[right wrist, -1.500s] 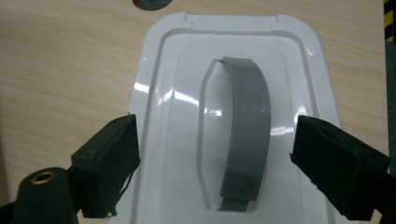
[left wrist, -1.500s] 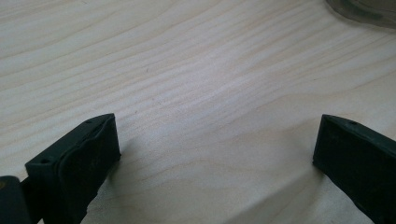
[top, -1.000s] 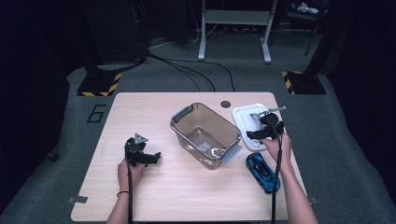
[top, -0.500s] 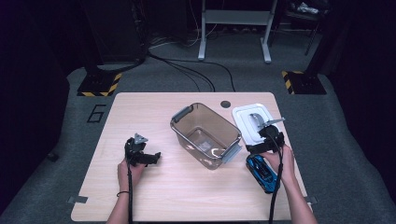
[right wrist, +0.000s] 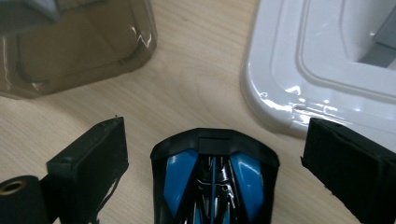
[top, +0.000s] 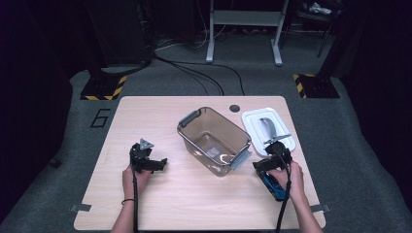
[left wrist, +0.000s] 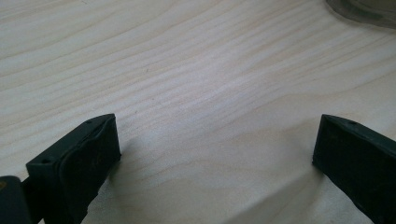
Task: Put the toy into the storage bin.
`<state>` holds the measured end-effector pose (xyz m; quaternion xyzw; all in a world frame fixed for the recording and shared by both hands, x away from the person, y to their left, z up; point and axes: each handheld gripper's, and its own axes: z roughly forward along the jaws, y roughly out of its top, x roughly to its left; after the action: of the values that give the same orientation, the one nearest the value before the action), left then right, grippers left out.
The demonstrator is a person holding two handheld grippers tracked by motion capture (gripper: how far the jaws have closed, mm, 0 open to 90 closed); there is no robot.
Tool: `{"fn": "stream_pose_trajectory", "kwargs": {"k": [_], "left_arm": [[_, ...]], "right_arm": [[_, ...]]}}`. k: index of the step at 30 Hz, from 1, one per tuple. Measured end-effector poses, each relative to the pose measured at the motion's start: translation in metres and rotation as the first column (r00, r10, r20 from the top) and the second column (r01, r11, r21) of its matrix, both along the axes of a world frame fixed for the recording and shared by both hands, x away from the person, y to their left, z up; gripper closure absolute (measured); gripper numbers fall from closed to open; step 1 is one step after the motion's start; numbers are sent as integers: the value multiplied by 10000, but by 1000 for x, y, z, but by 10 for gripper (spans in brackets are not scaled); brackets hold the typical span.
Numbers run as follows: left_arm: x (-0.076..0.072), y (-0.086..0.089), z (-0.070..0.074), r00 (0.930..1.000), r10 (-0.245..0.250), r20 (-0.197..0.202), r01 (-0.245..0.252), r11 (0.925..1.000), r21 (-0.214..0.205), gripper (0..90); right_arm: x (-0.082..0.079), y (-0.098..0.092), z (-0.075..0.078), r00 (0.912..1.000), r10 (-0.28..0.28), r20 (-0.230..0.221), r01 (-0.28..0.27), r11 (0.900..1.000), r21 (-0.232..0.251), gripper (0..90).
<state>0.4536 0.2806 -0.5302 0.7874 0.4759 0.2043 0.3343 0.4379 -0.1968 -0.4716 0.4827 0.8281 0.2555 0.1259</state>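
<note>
- A pale wooden table (top: 194, 204) is standing on grey carpet in a dark room, cables trailing behind.
- The left gripper (top: 156, 163) is resting on bare wood, jaws gaping, gripping nothing.
- One clear bin (top: 214, 141) is sitting between both grippers.
- The right gripper (right wrist: 215, 154) has just been closing slightly, its jaws straddling one blue toy car (right wrist: 214, 184), pads not touching.
- One white lid (right wrist: 327, 70) is lying just beyond.

The right gripper (top: 263, 167) has come back from the white lid (top: 252, 118) to straddle the blue toy car (right wrist: 214, 182), fingers closing slightly.
</note>
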Motion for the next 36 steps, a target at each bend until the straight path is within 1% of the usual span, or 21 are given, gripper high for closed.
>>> {"fn": "stream_pose_trajectory", "kwargs": {"k": [3, 4, 5, 6, 8, 11, 12, 13, 14, 17, 20, 21, 23, 25, 31, 32, 34, 36], "left_arm": [[0, 0, 0, 10000, -2, -3, 2, 10000, 1, 7], [0, 0, 0, 10000, 3, 0, -3, 10000, -3, 7], [0, 0, 0, 10000, 0, -3, 0, 10000, -3, 7], [0, 0, 0, 10000, -3, 7, 3, 10000, -3, 7], [0, 0, 0, 10000, -4, -1, 4, 10000, 4, 7], [0, 0, 0, 10000, -2, -4, 2, 10000, -3, 7], [0, 0, 0, 10000, 0, -2, 0, 10000, -4, 7], [0, 0, 0, 10000, -11, 11, 11, 10000, -3, 7], [0, 0, 0, 10000, -13, 12, 13, 10000, -2, 7], [0, 0, 0, 10000, 0, -6, 0, 10000, -5, 7], [0, 0, 0, 10000, -4, -1, 4, 10000, 2, 7], [0, 0, 1, 10000, -28, -58, 28, 10000, 40, 7], [0, 0, 0, 10000, 12, 2, -12, 10000, -11, 7], [0, 0, 1, 10000, -18, -62, 19, 10000, 35, 7], [0, 0, 0, 10000, 5, -2, -5, 10000, -4, 7], [0, 0, 0, 10000, 8, -5, -8, 10000, -3, 7], [0, 0, 0, 10000, 4, -3, -4, 10000, 0, 7], [0, 0, 0, 10000, 7, 2, -7, 10000, 2, 7]], "right_arm": [[0, 2, -6, 9999, 64, -115, -66, 9999, -144, 92], [-1, 3, -7, 9999, 4, -145, -7, 9998, -208, 110], [-1, 3, -8, 9999, 40, -116, -43, 9997, -256, 139], [-1, 3, -9, 9999, 30, -100, -33, 9996, -296, 145], [-1, 4, -11, 9999, -89, -105, 85, 9992, -381, 205], [-1, 4, -14, 9997, -147, -208, 136, 9987, -494, 222], [-1, 4, -14, 9997, -167, -175, 158, 9986, -504, 227], [-1, 5, -15, 9994, -241, -243, 229, 9985, -490, 227], [-1, 5, -15, 9997, -174, -175, 164, 9983, -554, 227], [0, 6, -17, 9997, -140, -182, 127, 9974, -707, 230], [0, 5, -17, 9995, -200, -258, 185, 9982, -566, 233], [0, 5, -17, 9995, -207, -254, 193, 9983, -555, 233], [0, 6, -17, 9996, -175, -242, 161, 9982, -584, 232], [0, 5, -18, 9995, -170, -262, 156, 9984, -551, 232], [1, 6, -18, 9993, -203, -322, 186, 9985, -505, 234], [1, 6, -18, 9994, -136, -328, 118, 9985, -532, 236], [2, 6, -18, 9995, -171, -264, 155, 9980, -608, 237], [1, 6, -18, 9995, -180, -278, 164, 9983, -551, 239]]}}
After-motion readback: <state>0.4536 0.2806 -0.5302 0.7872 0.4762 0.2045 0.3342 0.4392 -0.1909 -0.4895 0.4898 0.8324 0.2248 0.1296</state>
